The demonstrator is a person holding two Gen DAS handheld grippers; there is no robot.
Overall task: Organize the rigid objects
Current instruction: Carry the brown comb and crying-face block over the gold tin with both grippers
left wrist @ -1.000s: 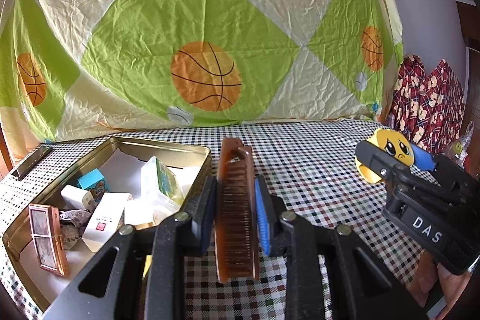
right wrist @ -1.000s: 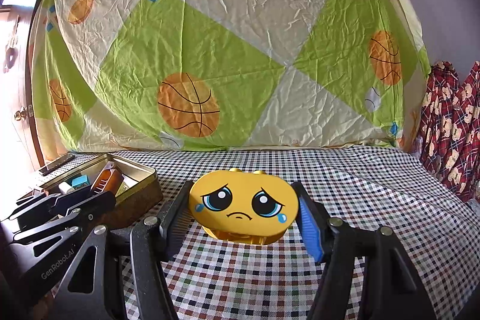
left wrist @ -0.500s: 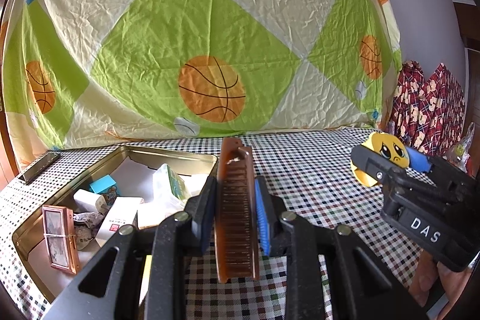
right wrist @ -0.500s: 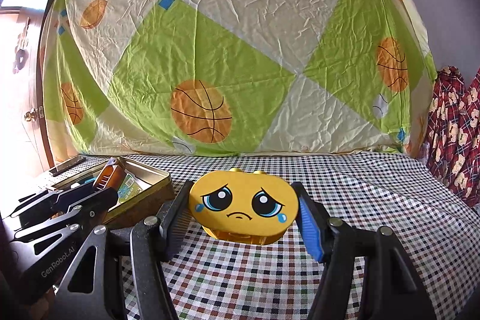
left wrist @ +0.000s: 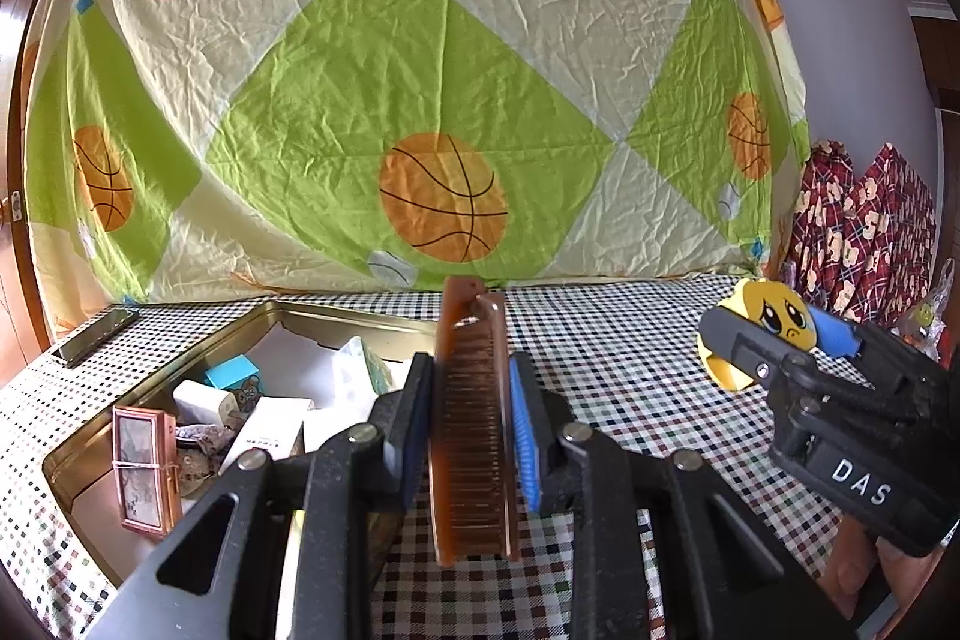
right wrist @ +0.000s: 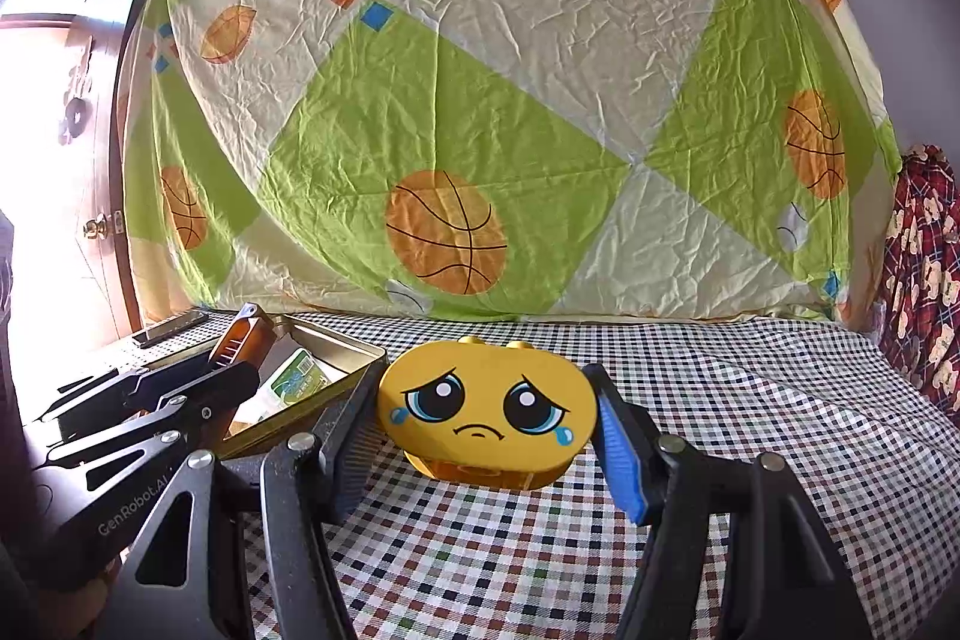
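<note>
A checked cloth covers the desk (right wrist: pixel 750 400), with a basketball sheet (right wrist: pixel 480 100) behind. The gold metal tin (left wrist: pixel 336 322) sits left; right is bare. The left hand-held gripper (left wrist: pixel 468 430) squeezes a brown plastic comb (left wrist: pixel 471 424). The right hand-held gripper (right wrist: pixel 486 436) squeezes a yellow sad-face box (right wrist: pixel 486 412).

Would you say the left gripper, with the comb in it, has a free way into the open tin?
Probably yes: the tin lies open beside the left gripper, which holds the comb, though boxes crowd its floor.

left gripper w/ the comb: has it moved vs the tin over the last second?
Yes. The left gripper, shut on the comb, has shifted: in the left wrist view the gold tin and backdrop basketball sit lower and rightward than before.
</note>
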